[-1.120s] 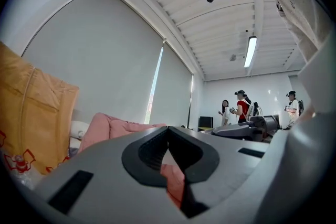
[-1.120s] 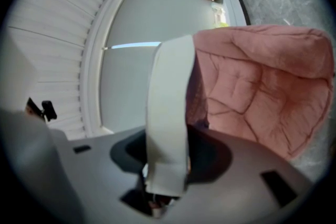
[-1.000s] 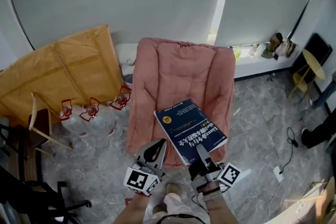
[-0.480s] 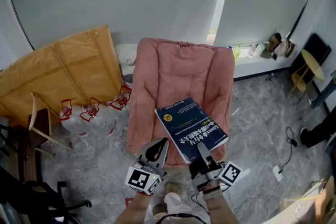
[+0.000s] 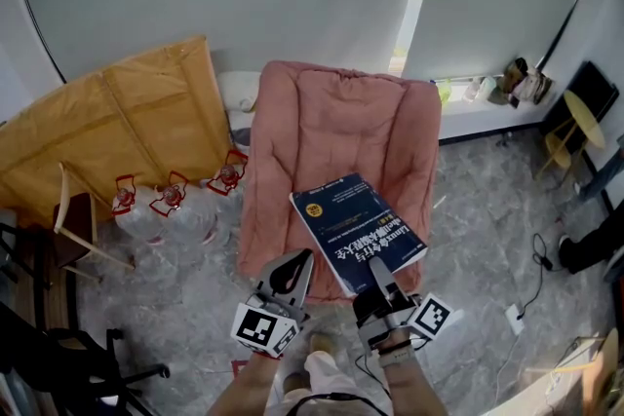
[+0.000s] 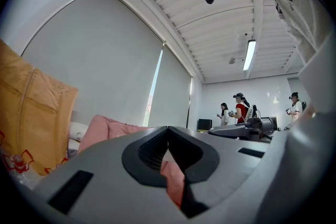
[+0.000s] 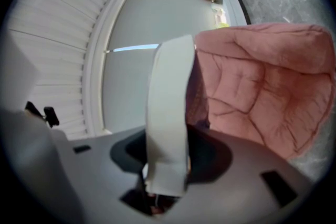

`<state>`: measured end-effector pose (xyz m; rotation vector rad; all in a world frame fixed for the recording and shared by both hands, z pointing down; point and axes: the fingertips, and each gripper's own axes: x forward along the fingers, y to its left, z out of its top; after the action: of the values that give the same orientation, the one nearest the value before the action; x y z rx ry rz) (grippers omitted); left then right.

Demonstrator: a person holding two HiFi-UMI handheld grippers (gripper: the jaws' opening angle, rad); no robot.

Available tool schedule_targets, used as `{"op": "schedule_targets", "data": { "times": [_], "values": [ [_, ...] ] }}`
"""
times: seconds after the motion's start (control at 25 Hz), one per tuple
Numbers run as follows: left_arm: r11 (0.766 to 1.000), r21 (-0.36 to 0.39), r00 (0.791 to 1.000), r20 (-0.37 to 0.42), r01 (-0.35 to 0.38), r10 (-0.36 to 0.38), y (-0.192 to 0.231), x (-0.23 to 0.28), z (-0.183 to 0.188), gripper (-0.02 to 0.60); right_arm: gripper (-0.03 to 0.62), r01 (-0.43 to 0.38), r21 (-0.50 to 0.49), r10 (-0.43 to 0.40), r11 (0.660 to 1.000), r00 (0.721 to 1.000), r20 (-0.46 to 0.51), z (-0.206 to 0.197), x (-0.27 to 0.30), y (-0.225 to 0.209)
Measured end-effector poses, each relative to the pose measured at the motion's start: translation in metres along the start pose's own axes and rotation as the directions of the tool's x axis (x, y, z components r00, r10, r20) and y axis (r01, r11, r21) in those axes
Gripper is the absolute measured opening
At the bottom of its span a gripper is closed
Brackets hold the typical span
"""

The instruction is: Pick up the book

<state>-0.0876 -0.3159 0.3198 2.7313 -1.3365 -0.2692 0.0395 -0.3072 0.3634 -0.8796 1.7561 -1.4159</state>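
Observation:
A dark blue book (image 5: 356, 231) with white print hangs level above the seat of a pink padded chair (image 5: 331, 132). My right gripper (image 5: 375, 270) is shut on its near edge. In the right gripper view the book's pale page edge (image 7: 168, 113) stands between the jaws, with the pink chair (image 7: 262, 92) behind it. My left gripper (image 5: 297, 263) hovers just left of the book, apart from it. In the left gripper view the left gripper (image 6: 168, 131) has its jaw tips meeting with nothing between them.
Water bottles with red handles (image 5: 171, 205) stand on the floor left of the chair, before a big orange padded sheet (image 5: 117, 122). A wooden chair (image 5: 73, 229) is at far left. A yellow side table (image 5: 580, 127) and a cable (image 5: 536, 258) are at right. People (image 6: 239, 107) stand far off.
Only the head camera has shifted a little. The book and both grippers keep their places.

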Motion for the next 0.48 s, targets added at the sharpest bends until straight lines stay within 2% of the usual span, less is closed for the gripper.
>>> {"op": "schedule_targets", "data": {
  "times": [0.48],
  "values": [
    [1.0, 0.005, 1.0, 0.02, 0.003, -0.003, -0.004, -0.004, 0.008, 0.008, 0.178, -0.037, -0.018, 0.037, 0.999, 0.999, 0.005, 0.002, -0.002, 0.014]
  ]
}}
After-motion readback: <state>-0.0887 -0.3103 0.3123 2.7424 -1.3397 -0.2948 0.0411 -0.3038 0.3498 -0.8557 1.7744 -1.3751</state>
